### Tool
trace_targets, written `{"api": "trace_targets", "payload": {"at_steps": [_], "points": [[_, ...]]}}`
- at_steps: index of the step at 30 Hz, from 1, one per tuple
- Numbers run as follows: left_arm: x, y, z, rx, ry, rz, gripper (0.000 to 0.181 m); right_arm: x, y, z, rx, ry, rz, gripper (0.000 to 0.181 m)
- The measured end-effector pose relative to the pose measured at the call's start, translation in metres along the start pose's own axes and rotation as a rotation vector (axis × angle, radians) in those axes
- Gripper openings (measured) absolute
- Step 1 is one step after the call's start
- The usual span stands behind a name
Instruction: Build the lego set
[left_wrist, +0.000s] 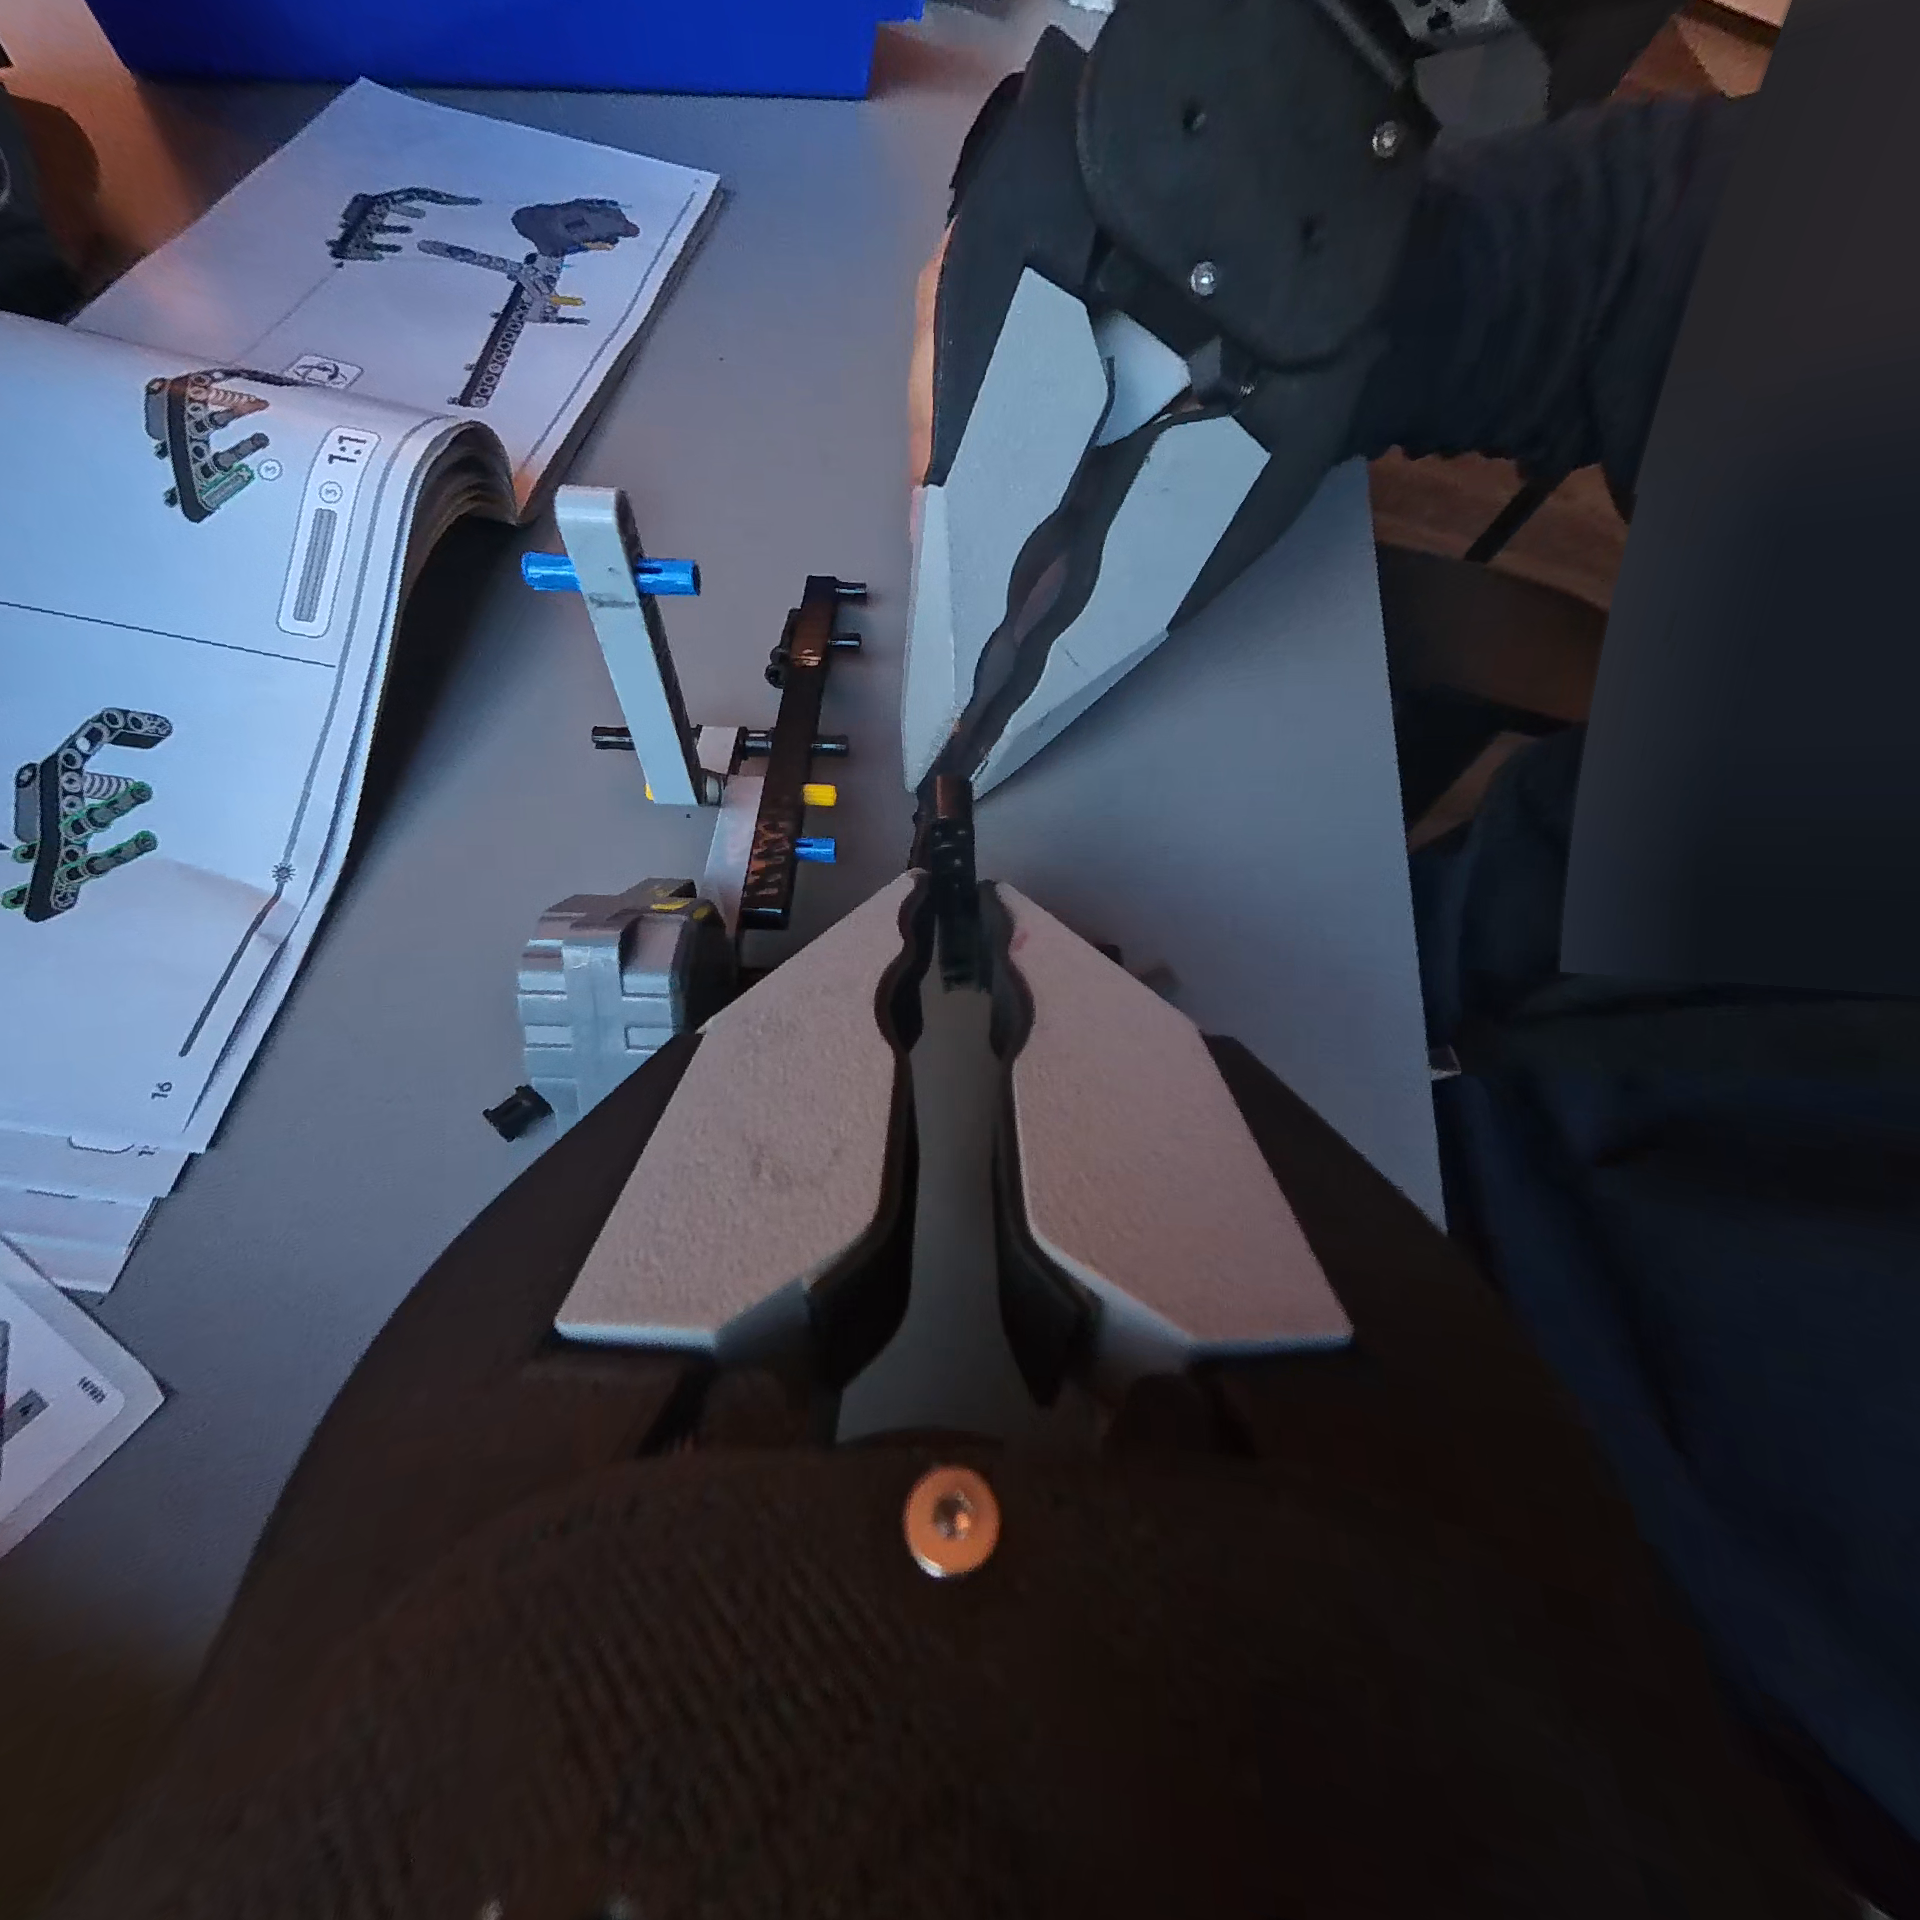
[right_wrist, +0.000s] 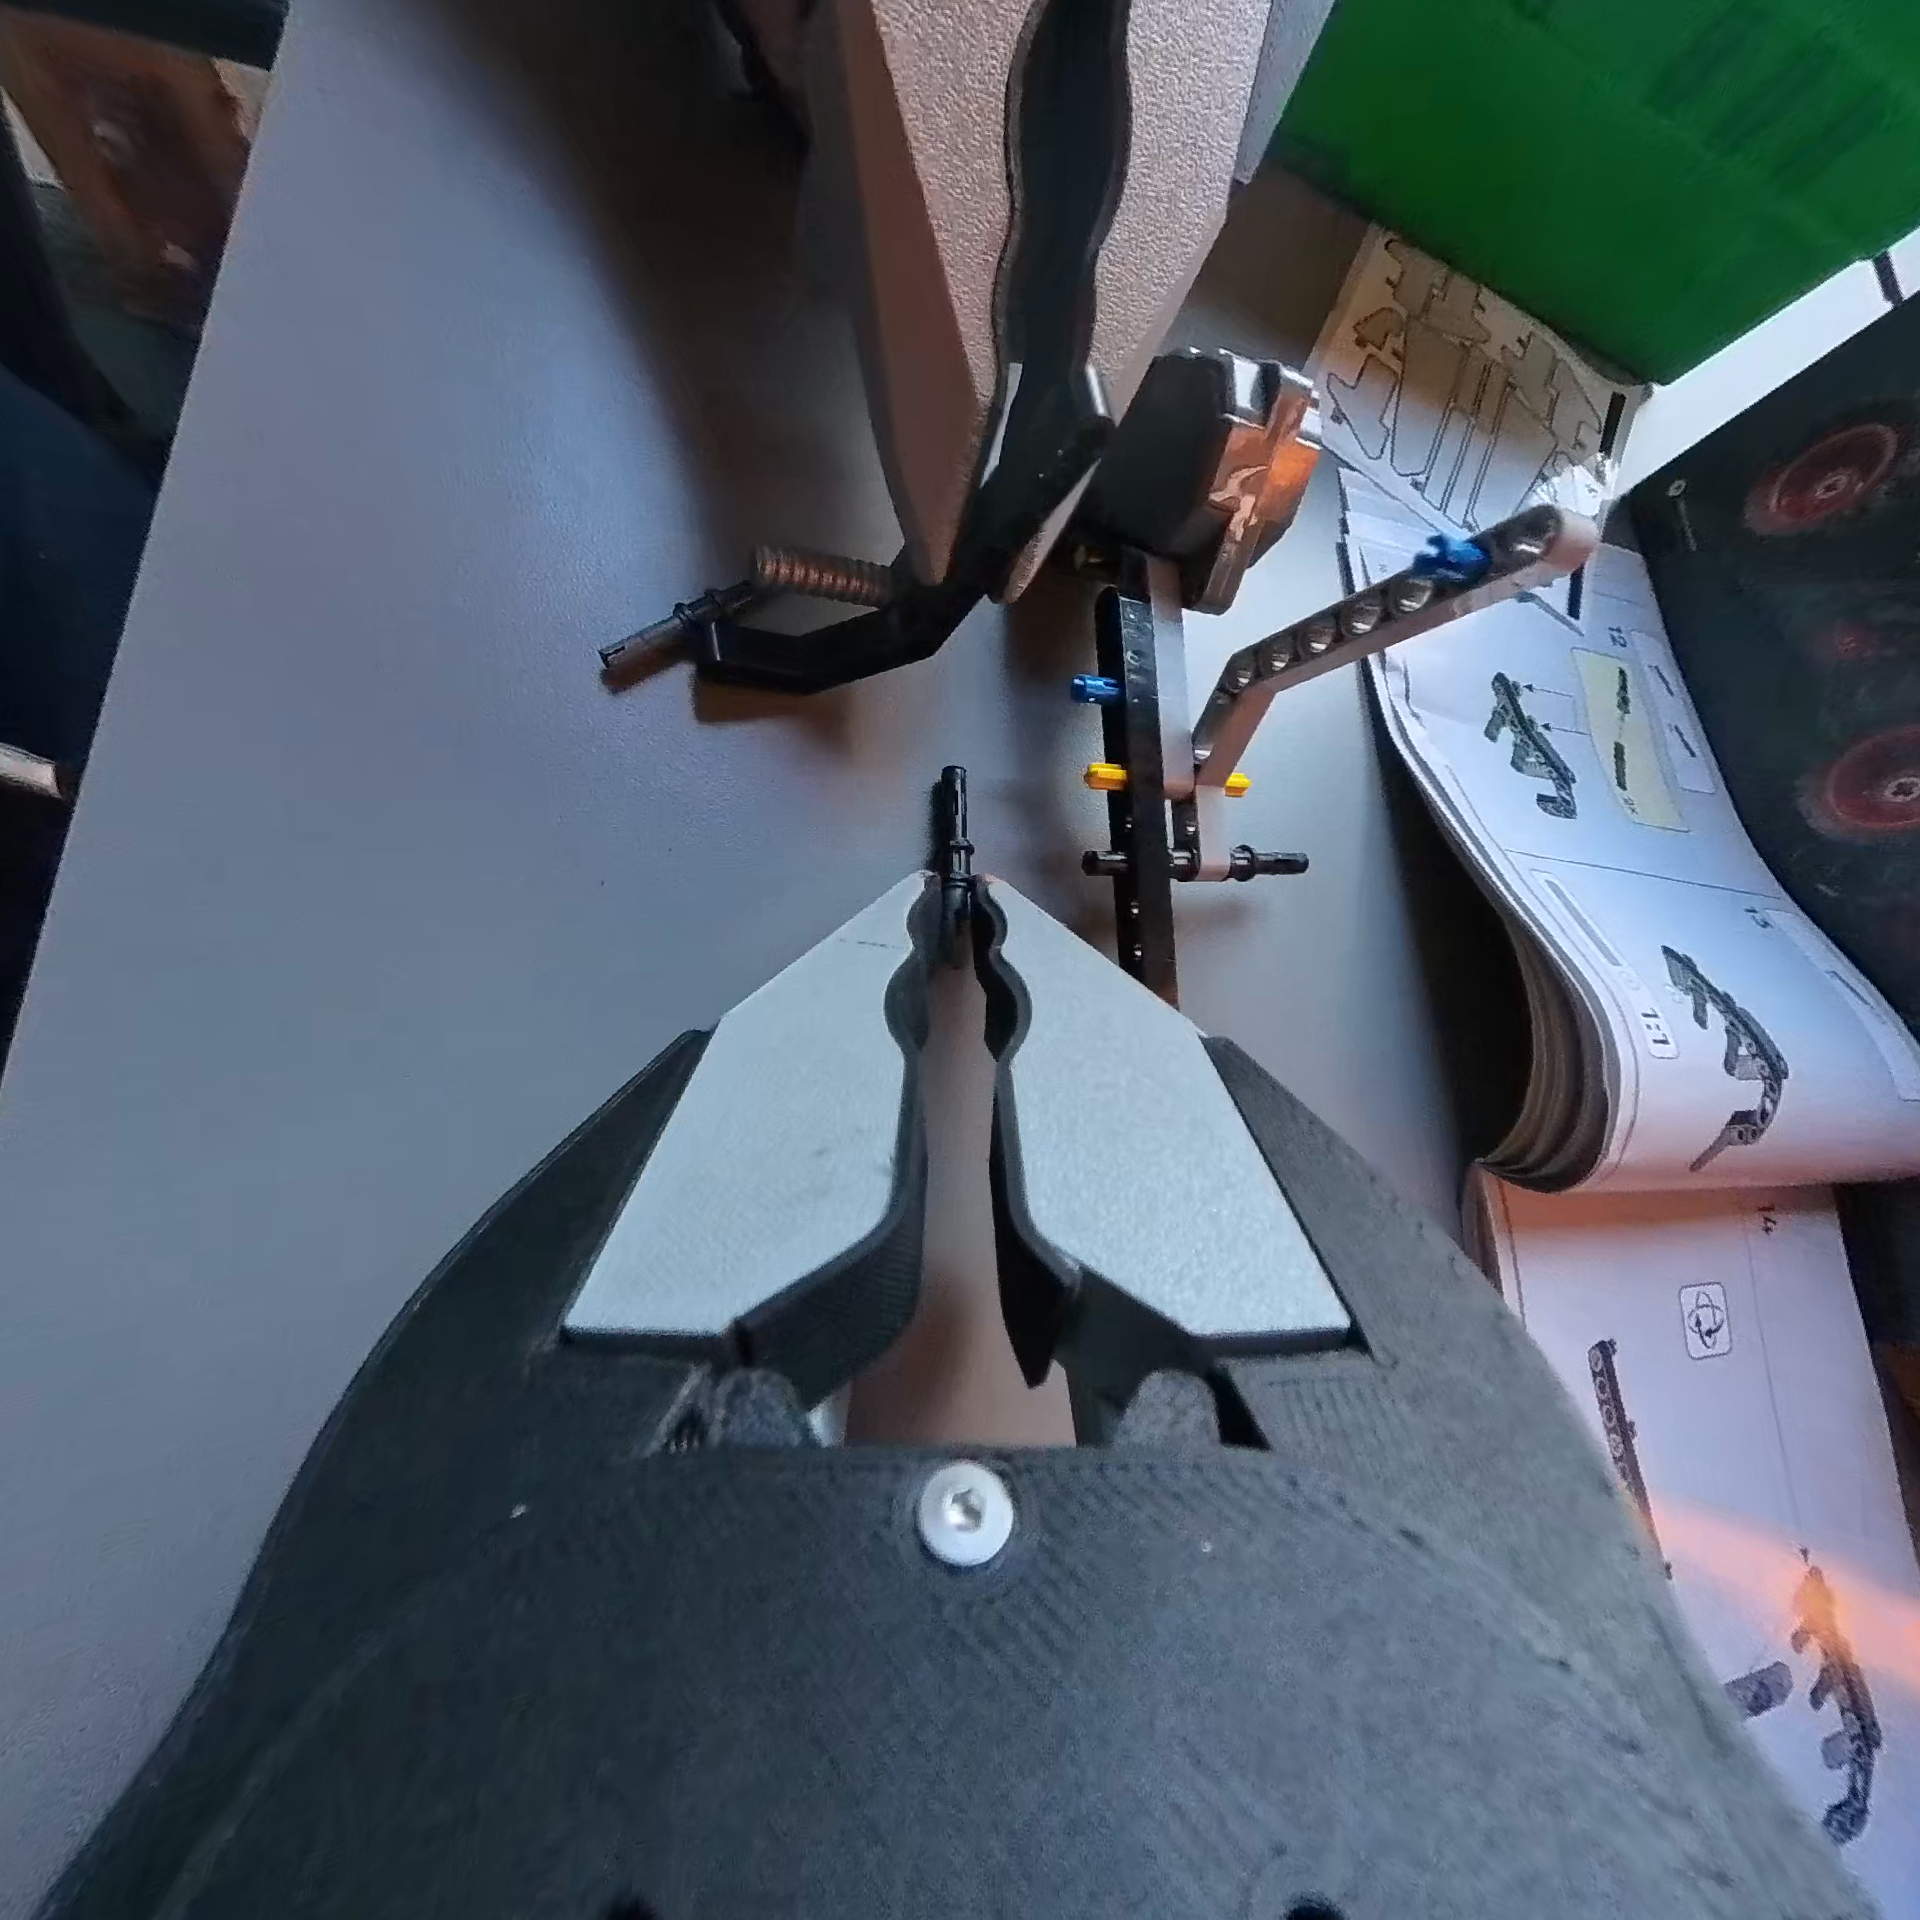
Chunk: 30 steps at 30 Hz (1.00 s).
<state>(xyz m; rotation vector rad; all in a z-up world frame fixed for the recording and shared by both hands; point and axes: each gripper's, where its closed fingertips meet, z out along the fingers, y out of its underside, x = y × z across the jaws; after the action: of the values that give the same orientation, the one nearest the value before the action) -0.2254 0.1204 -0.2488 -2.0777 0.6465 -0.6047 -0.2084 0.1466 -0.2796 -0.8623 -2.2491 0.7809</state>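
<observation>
In the left wrist view the partly built lego assembly (left_wrist: 717, 748) stands on the surface (left_wrist: 810, 343) at 11 o'clock from the left gripper (left_wrist: 951, 883), with the open instruction booklet (left_wrist: 260, 582) farther out at 9 to 10 o'clock and a small loose connector (left_wrist: 516, 1110) at 8 o'clock of the assembly. The right gripper (left_wrist: 940, 764) sits at 12 o'clock, tip close to the left gripper's. A bin (left_wrist: 499, 42) lies behind the booklet. In the right wrist view the bent beam (right_wrist: 831, 644) hangs under the left gripper at 11 o'clock; a box (right_wrist: 1621, 156) is at 1 o'clock
</observation>
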Motion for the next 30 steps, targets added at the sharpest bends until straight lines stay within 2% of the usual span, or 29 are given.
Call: {"api": "trace_targets", "payload": {"at_steps": [11,18,30], "points": [[0.0017,0.0005,-0.0002,-0.002,0.000,0.013,0.005,-0.0015,-0.0027,0.0006,0.013,-0.016,-0.016,0.008],[0.0024,0.0006,-0.0001,-0.003,0.003,0.017,0.005,-0.0020,-0.0068,-0.0039,0.035,-0.015,-0.101,0.008],[0.0028,0.0009,0.0003,-0.005,0.006,0.017,0.005,-0.0035,-0.0034,0.0018,0.041,-0.130,-0.033,0.004]]}}
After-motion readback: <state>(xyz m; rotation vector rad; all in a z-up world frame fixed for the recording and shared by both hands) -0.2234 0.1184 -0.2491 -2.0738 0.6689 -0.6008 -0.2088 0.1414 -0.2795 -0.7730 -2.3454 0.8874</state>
